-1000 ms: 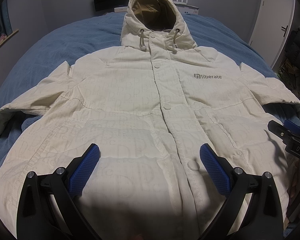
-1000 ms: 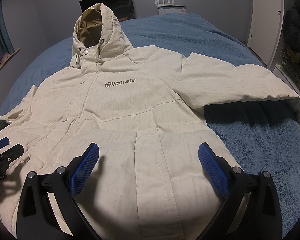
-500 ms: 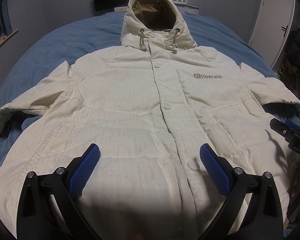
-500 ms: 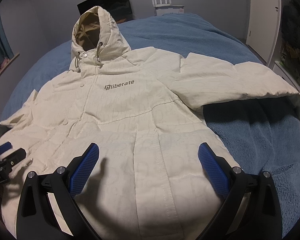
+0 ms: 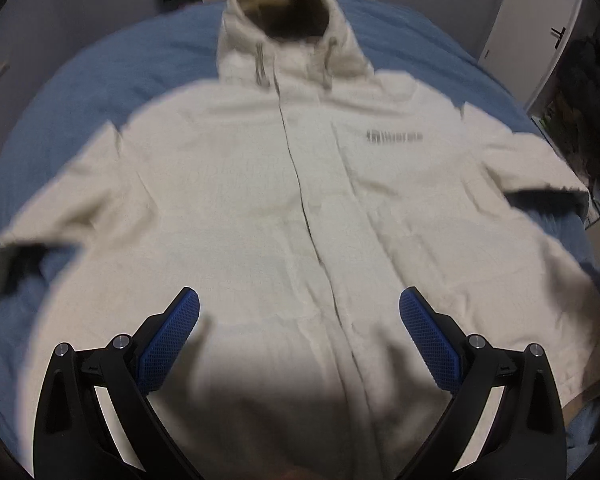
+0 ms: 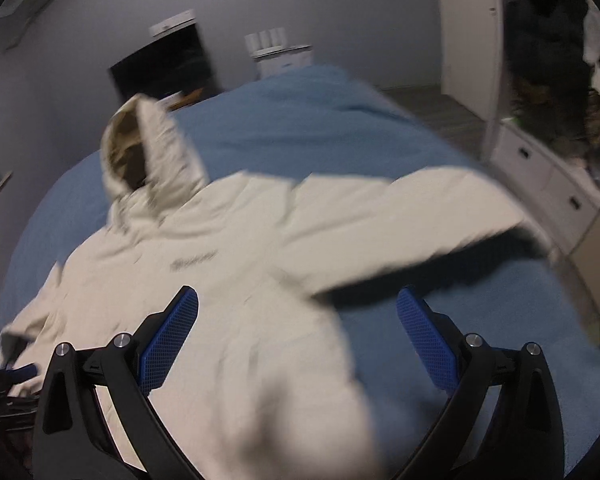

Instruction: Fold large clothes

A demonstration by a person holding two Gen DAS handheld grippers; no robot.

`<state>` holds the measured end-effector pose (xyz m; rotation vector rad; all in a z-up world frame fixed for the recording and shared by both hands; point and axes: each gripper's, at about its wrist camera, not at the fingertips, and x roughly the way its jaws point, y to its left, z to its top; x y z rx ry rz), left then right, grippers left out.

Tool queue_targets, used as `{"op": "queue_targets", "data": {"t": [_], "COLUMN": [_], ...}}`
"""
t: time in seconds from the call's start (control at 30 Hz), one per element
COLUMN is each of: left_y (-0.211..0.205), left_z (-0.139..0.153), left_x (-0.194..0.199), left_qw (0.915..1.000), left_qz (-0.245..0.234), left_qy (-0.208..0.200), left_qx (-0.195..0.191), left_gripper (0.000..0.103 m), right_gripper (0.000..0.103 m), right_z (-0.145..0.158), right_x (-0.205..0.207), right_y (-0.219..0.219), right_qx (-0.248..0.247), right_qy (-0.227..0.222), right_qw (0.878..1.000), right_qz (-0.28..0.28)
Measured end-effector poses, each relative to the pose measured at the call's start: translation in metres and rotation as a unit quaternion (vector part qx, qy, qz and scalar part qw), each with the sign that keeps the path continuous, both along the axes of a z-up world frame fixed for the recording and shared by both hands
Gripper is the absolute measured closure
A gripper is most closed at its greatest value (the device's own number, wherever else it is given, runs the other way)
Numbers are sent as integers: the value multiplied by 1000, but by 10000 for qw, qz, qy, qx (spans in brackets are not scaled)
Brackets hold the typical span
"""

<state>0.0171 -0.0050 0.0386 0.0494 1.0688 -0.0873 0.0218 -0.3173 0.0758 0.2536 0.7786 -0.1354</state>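
— Two sets of tongs are seen, one per view; how are they held?
— The left tongs (image 5: 299, 328) are held with the jaws wide apart above the lower front of the jacket (image 5: 284, 208), and nothing is gripped. The right tongs (image 6: 298, 330) are likewise spread, with nothing between the blue pads (image 6: 172, 340); one pad is seen over the jacket's side, the other over the blue blanket (image 6: 480, 300).
— Where is the jacket laid?
— It is spread front-up on the bed, on the blue blanket, with the hood (image 5: 288, 32) pointed toward the far wall and both sleeves stretched outward. The front is closed down the middle, and a dark logo (image 5: 394, 136) is printed on the chest, though it is too blurred to be read.
— Is anything else shown?
— A dark screen (image 6: 164, 68) is set against the grey wall behind the bed, and white drawers (image 6: 548, 176) are seen at the right. Both views are smeared by motion blur.
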Motion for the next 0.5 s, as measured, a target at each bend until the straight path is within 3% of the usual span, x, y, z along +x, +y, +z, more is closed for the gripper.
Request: {"op": "queue_targets", "data": {"t": [0.1,0.23,0.33,0.43,0.5], "left_y": [1,3,-2,-2,-5], "left_z": [46,88,89,68,53], "left_x": [11,29,53,75,85], "left_qw": [9991,9932,9924,9930,9924], "left_qz": [117,439,551,625,635], "left_qy": [-409,-1079,-1094,-999,-1038], "left_qx": [24,56,79,-37,182], "left_gripper": [6,6,6,6,6], "right_gripper": [7,7,7,7,7], "right_z": [5,-32,-63,-86,-99], "right_x": [19,41,55,64,69], "right_y": [-40,-96,-126,-159,-178], "right_qx": [324,816,895,1048,1473], "right_qy": [150,834,1244,1257,1185], "right_qw": [9990,9883,9777,9685,9584], "right_qz": [-277,-978,-1436,-1876,-2140]}}
